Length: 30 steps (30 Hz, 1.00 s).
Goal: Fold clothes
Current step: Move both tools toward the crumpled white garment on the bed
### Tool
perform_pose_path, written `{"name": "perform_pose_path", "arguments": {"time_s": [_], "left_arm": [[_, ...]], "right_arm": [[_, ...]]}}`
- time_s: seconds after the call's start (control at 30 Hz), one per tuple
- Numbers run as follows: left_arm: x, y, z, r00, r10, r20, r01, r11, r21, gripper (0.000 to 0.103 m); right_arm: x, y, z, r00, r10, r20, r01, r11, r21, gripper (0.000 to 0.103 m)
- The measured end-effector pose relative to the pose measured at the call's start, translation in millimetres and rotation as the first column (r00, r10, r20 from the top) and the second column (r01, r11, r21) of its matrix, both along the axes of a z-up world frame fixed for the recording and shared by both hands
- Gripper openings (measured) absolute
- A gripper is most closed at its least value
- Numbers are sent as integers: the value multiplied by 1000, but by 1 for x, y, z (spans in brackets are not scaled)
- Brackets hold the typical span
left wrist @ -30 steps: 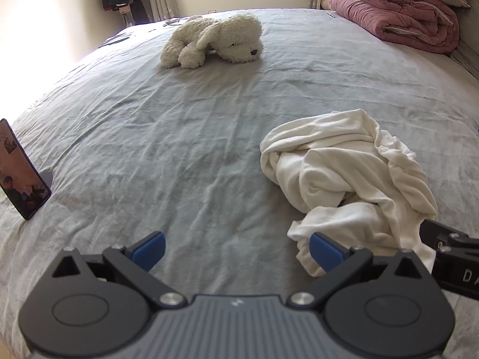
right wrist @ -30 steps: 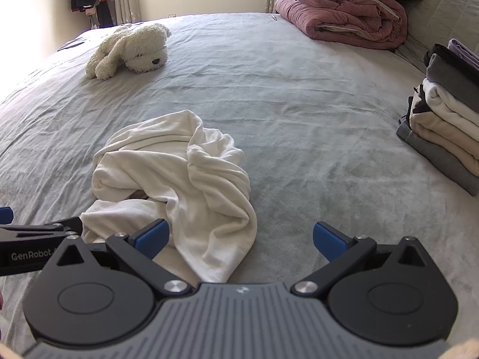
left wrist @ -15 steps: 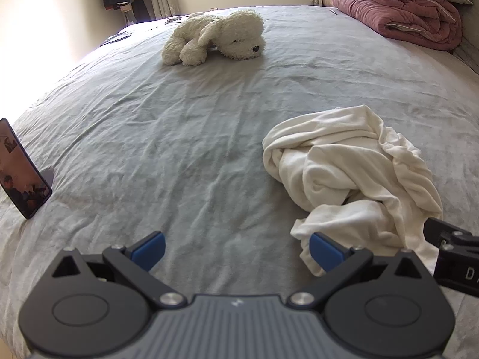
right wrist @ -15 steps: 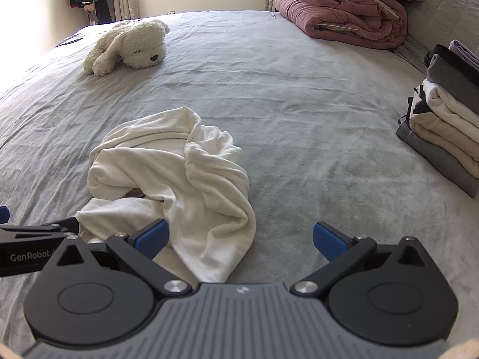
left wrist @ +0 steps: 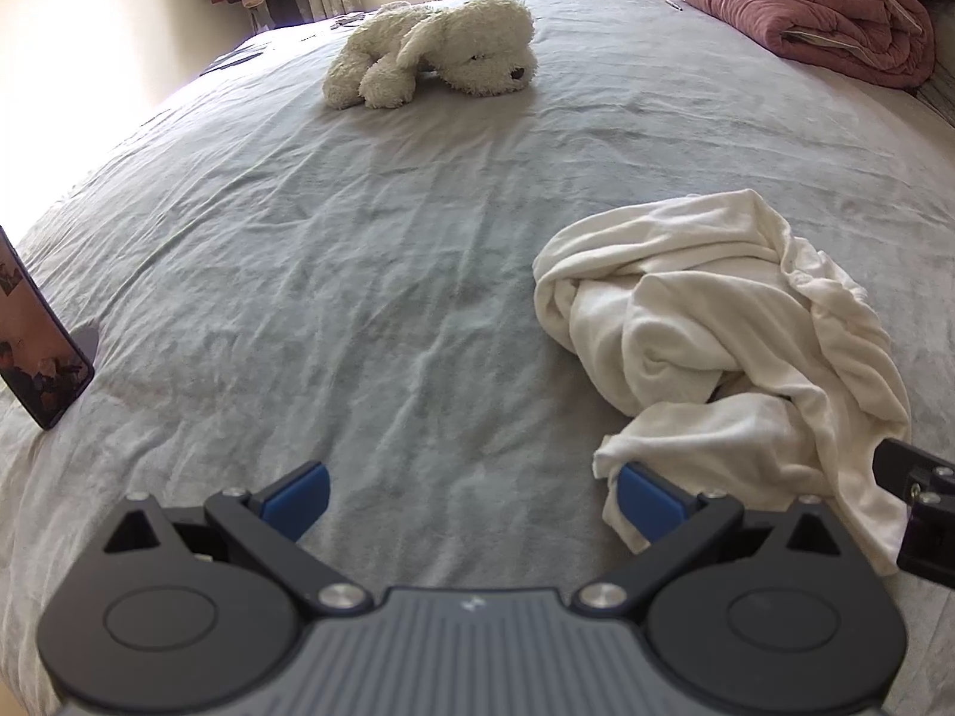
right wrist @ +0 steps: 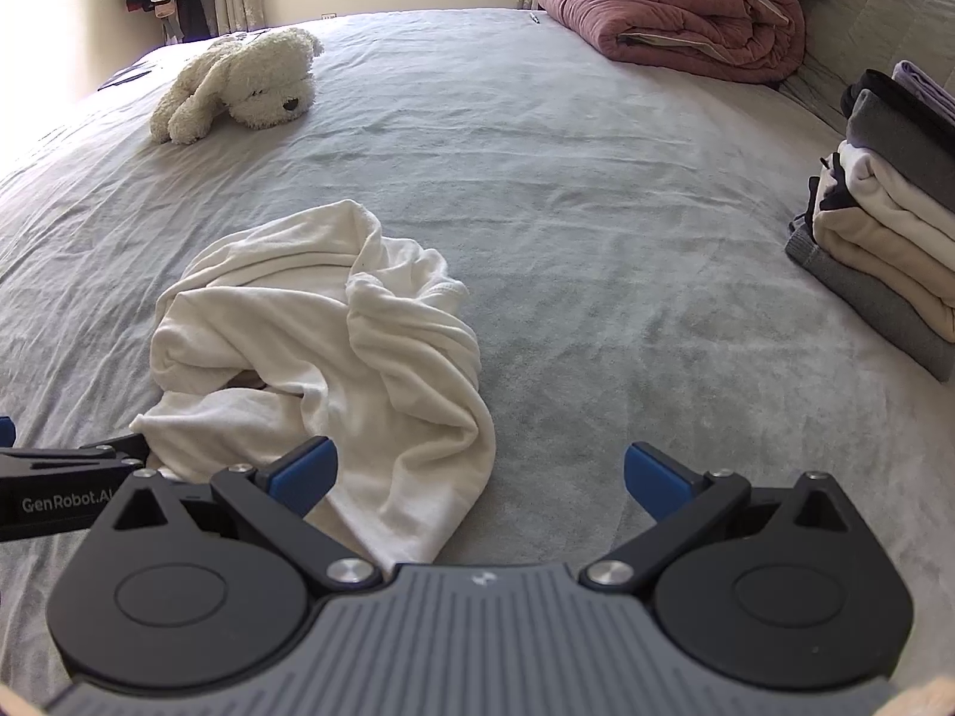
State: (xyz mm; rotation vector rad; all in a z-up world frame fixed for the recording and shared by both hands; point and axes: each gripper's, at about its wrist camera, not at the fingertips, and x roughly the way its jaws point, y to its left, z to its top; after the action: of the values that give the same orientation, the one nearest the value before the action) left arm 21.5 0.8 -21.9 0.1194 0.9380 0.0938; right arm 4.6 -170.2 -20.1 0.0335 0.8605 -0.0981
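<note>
A crumpled cream-white garment lies in a heap on the grey bed sheet. My left gripper is open just above the sheet, with the garment's near left corner beside its right blue pad. My right gripper is open too; the garment's near hem lies under its left blue pad and reaches into the gap. Neither holds cloth. Each gripper's black body shows at the edge of the other's view.
A white plush dog lies at the far side of the bed. A stack of folded clothes sits at the right edge. A rolled pink duvet lies at the far right. A phone stands propped at the left.
Both grippers have moved slightly forward over the bed toward the garment, which now appears a little nearer. Both stay open.
</note>
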Motion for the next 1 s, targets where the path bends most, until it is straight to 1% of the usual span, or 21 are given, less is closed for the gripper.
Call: {"name": "perform_pose_path", "arguments": {"time_s": [0.23,0.37,0.53,0.63,0.77,0.87,1.0], "left_arm": [[5,-4,-5,1000,-14,11,13,1000,18,103],[13,-3,-10,1000,-22,12,22,1000,6,103],[24,2,-16,999,-35,4,35,999,-33,103],[30,8,-20,999,-33,-8,32,996,-79,103],[33,17,-25,999,-23,-24,19,989,-149,103],[31,18,-27,999,-30,-10,28,987,-161,103],[27,18,-28,999,-37,14,38,986,-162,103]], "right_arm": [[6,-3,-6,1000,-5,-13,5,1000,-9,103],[12,-4,-13,999,-7,-34,7,1000,-12,103],[24,-4,-25,997,1,-82,-2,1000,-17,103],[29,-5,-33,994,11,-105,-13,1000,-12,103],[30,-8,-36,994,25,-102,-24,1000,6,103],[29,-10,-38,995,32,-96,-30,999,21,103],[28,-9,-39,996,36,-83,-35,999,14,103]]}}
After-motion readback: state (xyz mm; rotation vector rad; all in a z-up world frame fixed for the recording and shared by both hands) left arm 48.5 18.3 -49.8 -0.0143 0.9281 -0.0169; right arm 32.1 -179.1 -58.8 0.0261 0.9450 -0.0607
